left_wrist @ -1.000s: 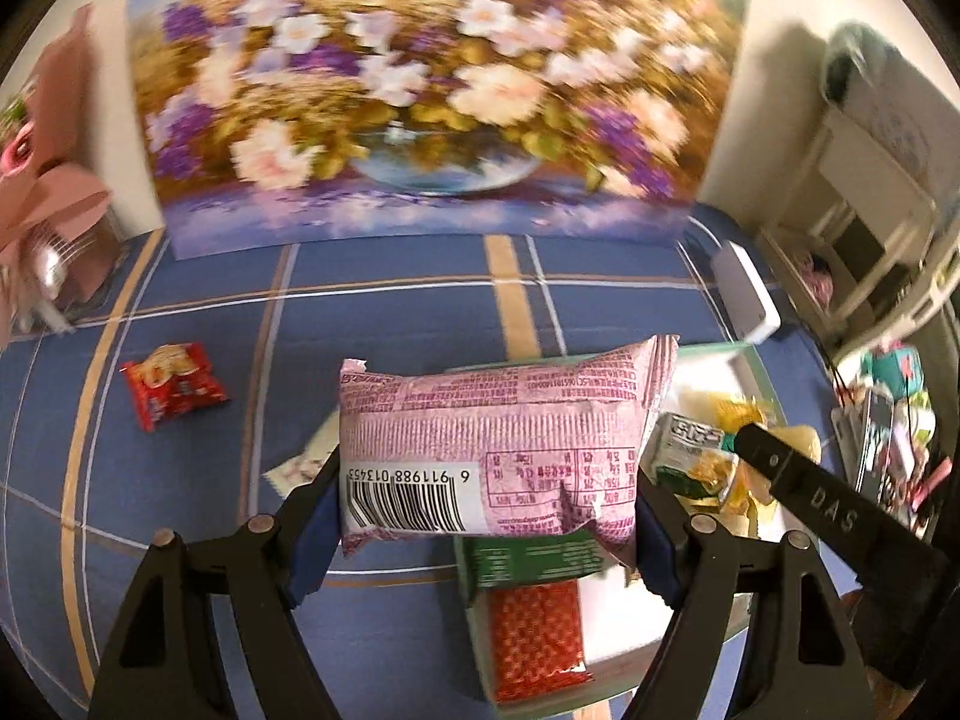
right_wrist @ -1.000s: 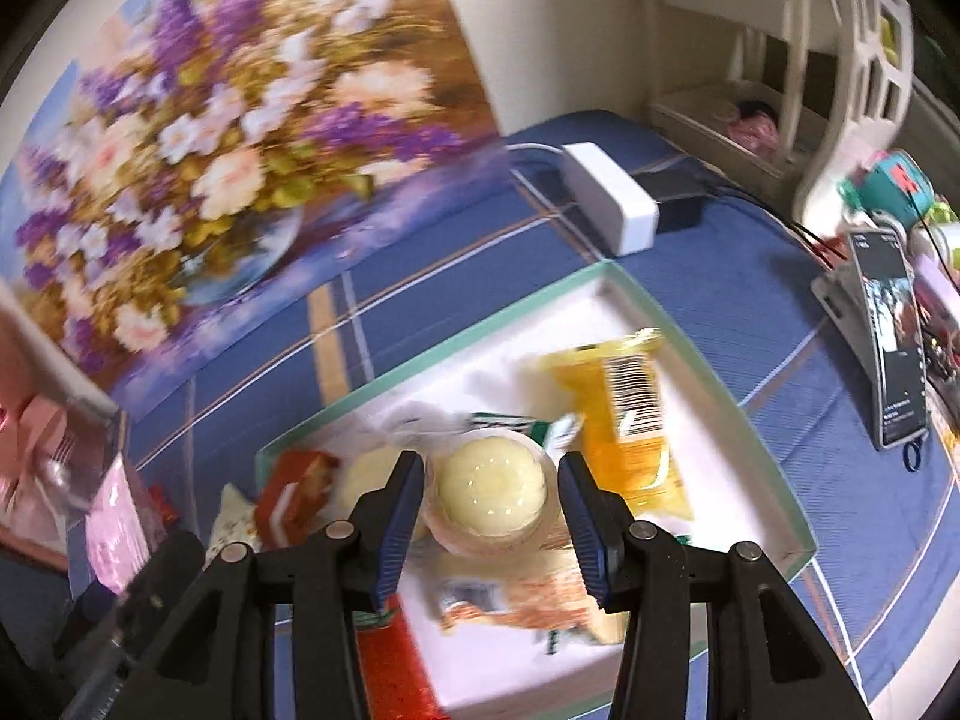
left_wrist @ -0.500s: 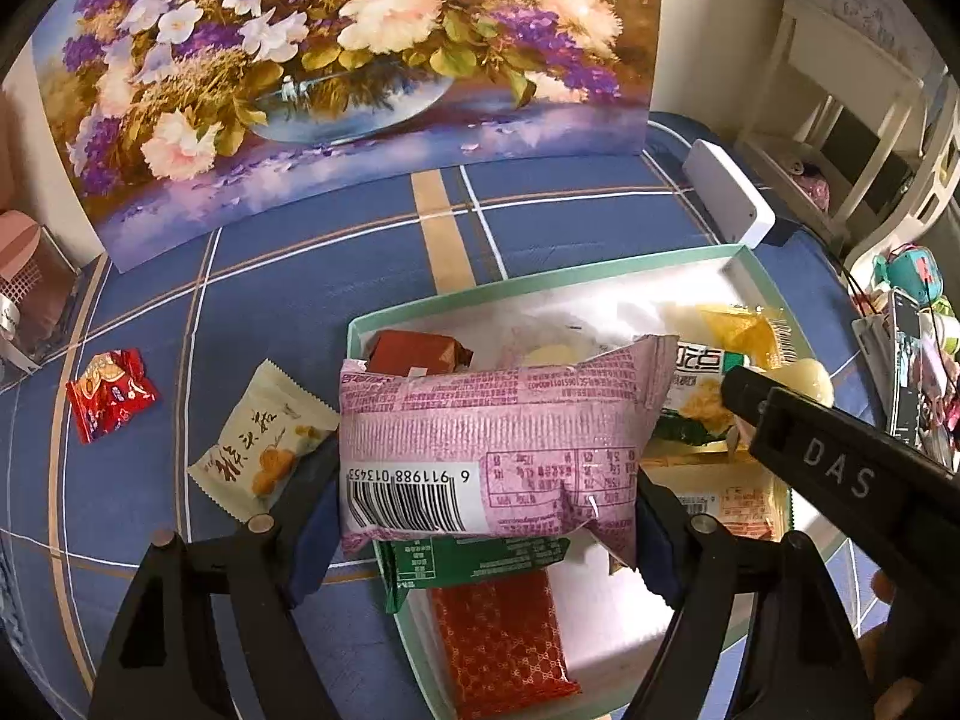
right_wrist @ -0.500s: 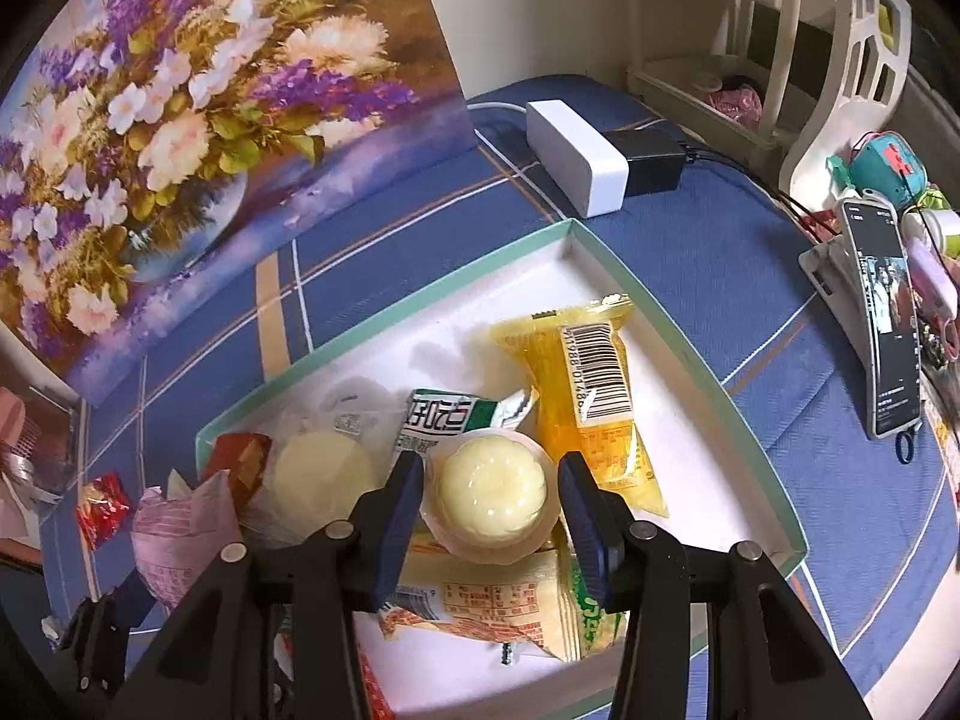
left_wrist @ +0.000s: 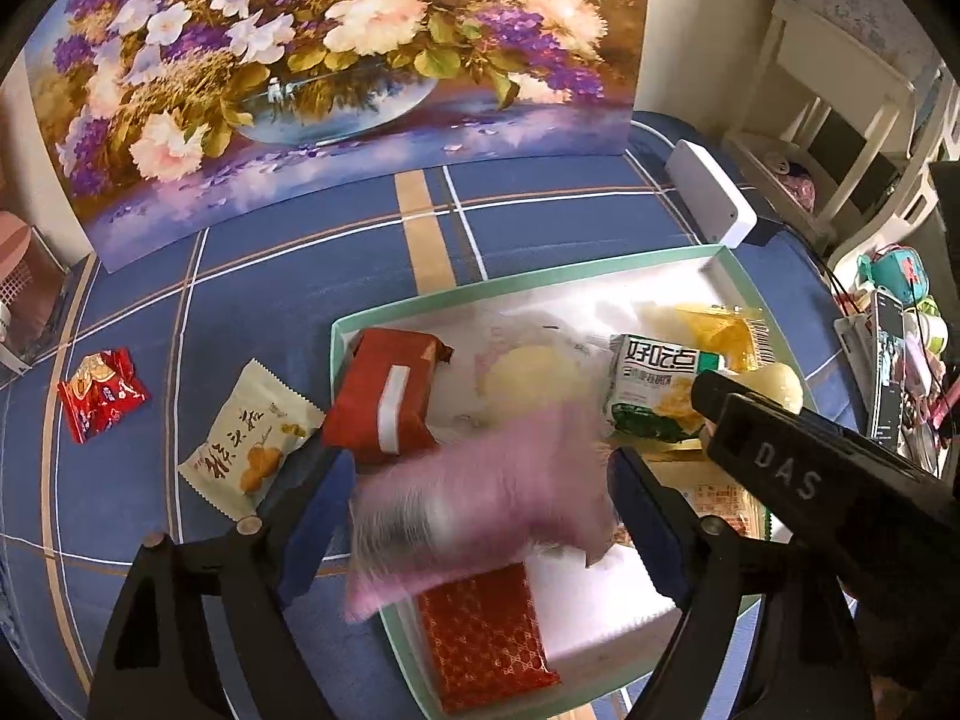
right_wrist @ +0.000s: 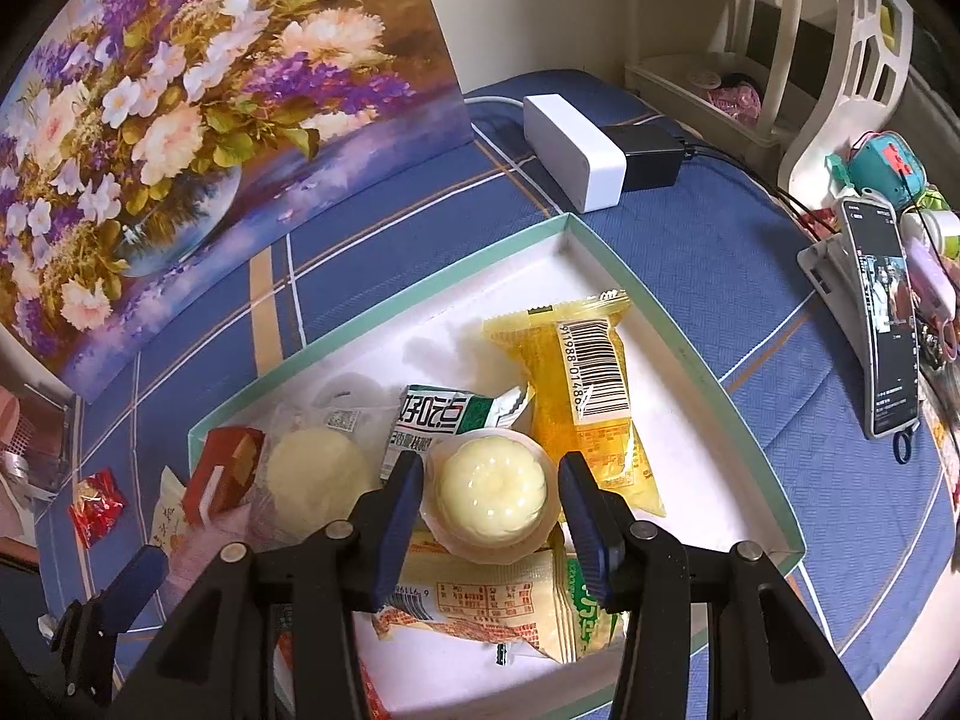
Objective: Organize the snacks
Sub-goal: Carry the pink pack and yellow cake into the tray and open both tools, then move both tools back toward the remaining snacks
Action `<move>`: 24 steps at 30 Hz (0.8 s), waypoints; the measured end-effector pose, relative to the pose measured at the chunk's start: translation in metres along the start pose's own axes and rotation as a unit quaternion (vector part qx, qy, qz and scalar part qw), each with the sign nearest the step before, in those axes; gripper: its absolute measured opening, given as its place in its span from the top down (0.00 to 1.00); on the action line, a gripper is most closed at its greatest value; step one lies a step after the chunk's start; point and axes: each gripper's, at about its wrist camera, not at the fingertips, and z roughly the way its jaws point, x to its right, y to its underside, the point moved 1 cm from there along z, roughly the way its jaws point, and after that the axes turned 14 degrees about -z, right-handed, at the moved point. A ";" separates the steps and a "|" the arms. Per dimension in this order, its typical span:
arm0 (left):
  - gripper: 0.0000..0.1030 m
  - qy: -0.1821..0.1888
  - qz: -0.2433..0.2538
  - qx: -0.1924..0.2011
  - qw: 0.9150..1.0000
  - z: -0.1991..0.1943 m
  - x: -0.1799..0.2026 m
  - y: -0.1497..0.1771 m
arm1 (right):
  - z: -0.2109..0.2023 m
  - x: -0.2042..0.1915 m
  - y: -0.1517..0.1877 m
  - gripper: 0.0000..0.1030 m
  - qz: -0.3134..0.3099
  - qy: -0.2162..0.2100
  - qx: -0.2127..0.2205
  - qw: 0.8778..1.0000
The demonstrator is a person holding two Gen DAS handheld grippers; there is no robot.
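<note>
The pink packet [left_wrist: 480,504], light, soft and crinkly, is being let go over the tray's [left_wrist: 336,360] near-left corner as the left hand-held gripper [left_wrist: 474,516] opens. The slick, squashable jelly cup [right_wrist: 489,492], mid-tray, is pinched at its rim by the right hand-held gripper [right_wrist: 489,510].

Blue tablecloth [left_wrist: 288,300] with tan and white plaid lines covers the whole surface. Straight ahead, a big flower painting [left_wrist: 336,66] leans on a cream wall [right_wrist: 540,6]. Off to the right there's a white power strip [right_wrist: 573,144], a white shelf unit [left_wrist: 840,120], and a phone on a stand [right_wrist: 882,324]. Warm indoor light.
</note>
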 end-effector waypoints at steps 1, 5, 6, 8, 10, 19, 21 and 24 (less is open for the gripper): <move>0.16 0.001 0.002 0.001 1.000 -0.001 0.001 0.000 | 0.000 0.000 0.000 0.51 0.000 0.000 0.000 1.000; 0.15 0.001 0.001 0.002 1.000 -0.006 0.000 -0.002 | 0.000 -0.001 0.000 0.51 0.002 -0.002 0.000 1.000; 0.15 0.002 -0.001 0.001 1.000 -0.007 -0.001 -0.003 | 0.001 0.000 0.000 0.51 0.002 -0.003 0.000 1.000; 0.14 0.000 -0.005 0.000 1.000 -0.009 -0.003 -0.005 | 0.001 0.000 0.000 0.51 0.003 -0.006 0.000 1.000; 0.13 -0.004 -0.008 0.001 1.000 -0.011 -0.005 -0.007 | 0.001 0.000 0.000 0.51 0.007 -0.010 0.000 1.000; 0.12 -0.007 -0.024 0.009 1.000 -0.018 -0.015 -0.013 | -0.004 0.005 -0.001 0.35 0.015 -0.016 0.003 1.000; 0.12 -0.008 -0.028 0.011 1.000 -0.019 -0.018 -0.014 | -0.007 0.005 -0.002 0.35 0.016 -0.014 0.008 1.000; 0.12 -0.009 -0.037 0.014 0.999 -0.020 -0.023 -0.016 | -0.012 0.005 -0.003 0.35 0.015 -0.013 0.014 1.000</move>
